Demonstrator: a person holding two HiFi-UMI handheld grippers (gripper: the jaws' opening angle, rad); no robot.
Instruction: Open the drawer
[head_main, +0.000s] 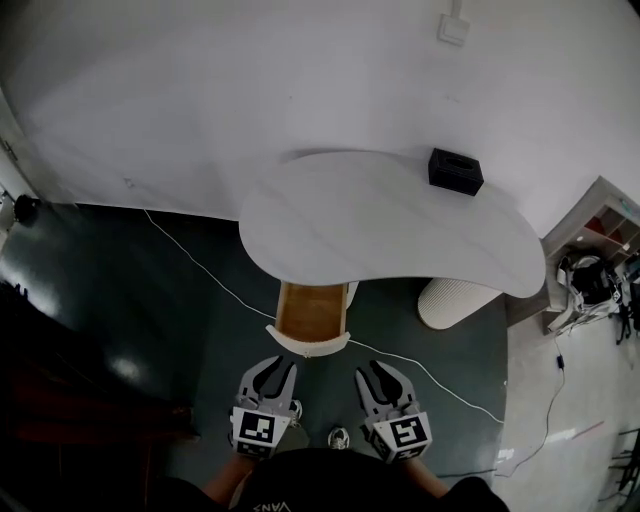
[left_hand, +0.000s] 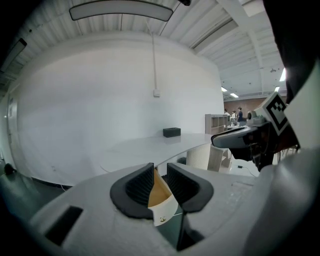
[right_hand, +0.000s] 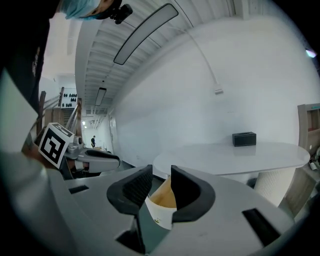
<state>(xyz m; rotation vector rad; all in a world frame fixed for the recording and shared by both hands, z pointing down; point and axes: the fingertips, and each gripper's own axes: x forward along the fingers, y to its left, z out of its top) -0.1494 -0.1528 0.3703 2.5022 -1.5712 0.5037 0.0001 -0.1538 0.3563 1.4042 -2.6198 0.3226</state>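
Note:
In the head view, the drawer (head_main: 312, 318) stands pulled out from under the white table (head_main: 400, 220), showing its wooden inside and curved white front. My left gripper (head_main: 275, 368) and right gripper (head_main: 383, 372) hang side by side just short of that front, close to the person's body, and touch nothing. In the left gripper view the left gripper (left_hand: 160, 175) has a narrow gap between its dark pads, with the drawer (left_hand: 162, 197) seen beyond it. In the right gripper view the right gripper (right_hand: 161, 181) is also open and empty, with the drawer (right_hand: 162, 202) behind.
A black box (head_main: 456, 170) sits on the table's far right. A white ribbed pedestal (head_main: 455, 302) stands under the table to the right of the drawer. A white cable (head_main: 200, 265) runs across the dark floor. A shelf unit (head_main: 610, 220) with clutter stands at the right edge.

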